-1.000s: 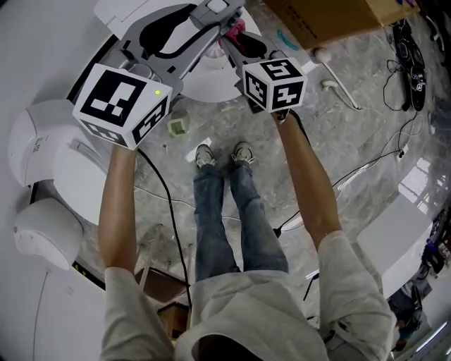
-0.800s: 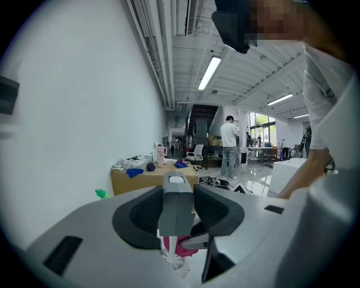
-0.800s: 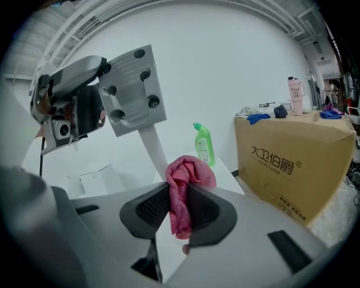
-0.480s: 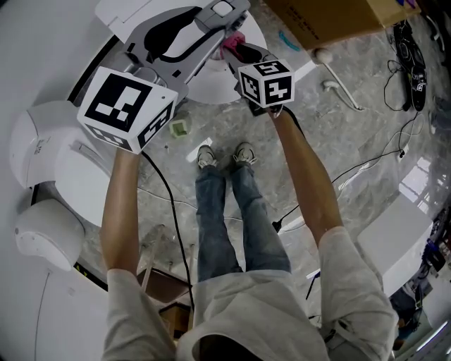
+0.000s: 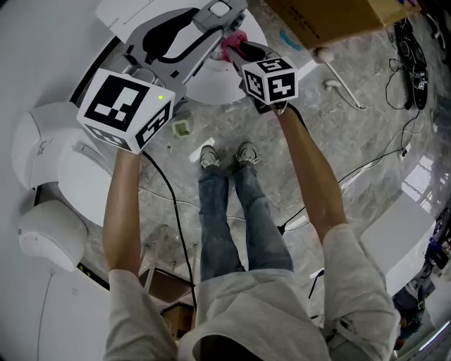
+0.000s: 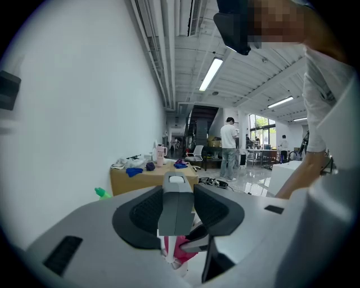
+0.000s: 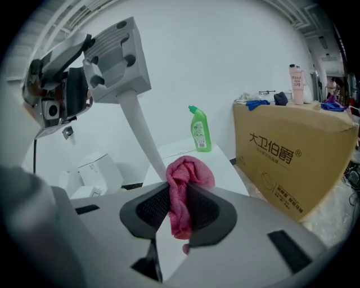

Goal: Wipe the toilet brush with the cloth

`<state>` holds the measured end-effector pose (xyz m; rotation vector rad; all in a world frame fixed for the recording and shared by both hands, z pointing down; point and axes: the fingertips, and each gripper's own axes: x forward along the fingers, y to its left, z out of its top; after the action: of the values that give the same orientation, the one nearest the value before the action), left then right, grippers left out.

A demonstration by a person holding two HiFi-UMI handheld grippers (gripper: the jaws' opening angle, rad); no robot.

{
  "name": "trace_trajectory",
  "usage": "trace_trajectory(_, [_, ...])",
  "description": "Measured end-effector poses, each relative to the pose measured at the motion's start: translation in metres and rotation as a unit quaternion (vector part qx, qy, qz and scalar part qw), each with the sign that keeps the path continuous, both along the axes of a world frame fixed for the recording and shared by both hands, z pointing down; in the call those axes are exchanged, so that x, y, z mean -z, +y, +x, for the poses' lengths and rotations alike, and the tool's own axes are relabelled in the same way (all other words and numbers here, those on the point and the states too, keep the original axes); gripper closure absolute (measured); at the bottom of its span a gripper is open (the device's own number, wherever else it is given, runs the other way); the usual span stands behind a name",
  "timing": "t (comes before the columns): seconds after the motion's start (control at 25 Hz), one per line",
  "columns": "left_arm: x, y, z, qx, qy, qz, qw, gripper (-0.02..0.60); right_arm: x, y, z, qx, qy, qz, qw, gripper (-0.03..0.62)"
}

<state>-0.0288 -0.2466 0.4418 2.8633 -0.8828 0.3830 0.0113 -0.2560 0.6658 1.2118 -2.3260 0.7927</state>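
Observation:
The toilet brush (image 6: pixel 176 203) has a grey handle end with a white button, and my left gripper (image 6: pixel 177 209) is shut on it. In the head view that gripper (image 5: pixel 202 29) holds the brush (image 5: pixel 220 10) at the top centre. In the right gripper view, the brush's white shaft (image 7: pixel 140 129) slants down from the grey end to the pink cloth (image 7: pixel 183 188). My right gripper (image 7: pixel 179 205) is shut on the cloth, which bulges above its pads and lies against the shaft. In the head view the cloth (image 5: pixel 233 39) shows just past the right gripper (image 5: pixel 237 49).
A white toilet lid (image 5: pixel 215 81) lies under the grippers, with a green bottle (image 7: pixel 199 129) at its far end. A cardboard box (image 7: pixel 292 157) stands to the right. White fixtures (image 5: pixel 42 141) sit at the left. Cables (image 5: pixel 366 169) and a small cup (image 5: pixel 182 128) lie on the marble floor.
My right gripper has sunk with the cloth, bringing it lower along the brush's shaft. The left gripper and the brush have kept still.

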Motion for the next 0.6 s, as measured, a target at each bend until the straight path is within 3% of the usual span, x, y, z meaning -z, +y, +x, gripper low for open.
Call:
trace_trajectory(0.32, [-0.001,-0.001,-0.003,0.007,0.007,-0.005,0.9999,0.393,0.066,-0.015,0.006,-0.002,-0.043,0.071,0.997,0.496])
trace_trajectory(0.6, [-0.001,-0.002,-0.002,0.010,0.004,-0.006,0.9999,0.393,0.096,-0.003,-0.005,-0.014,-0.092,0.082,0.992,0.496])
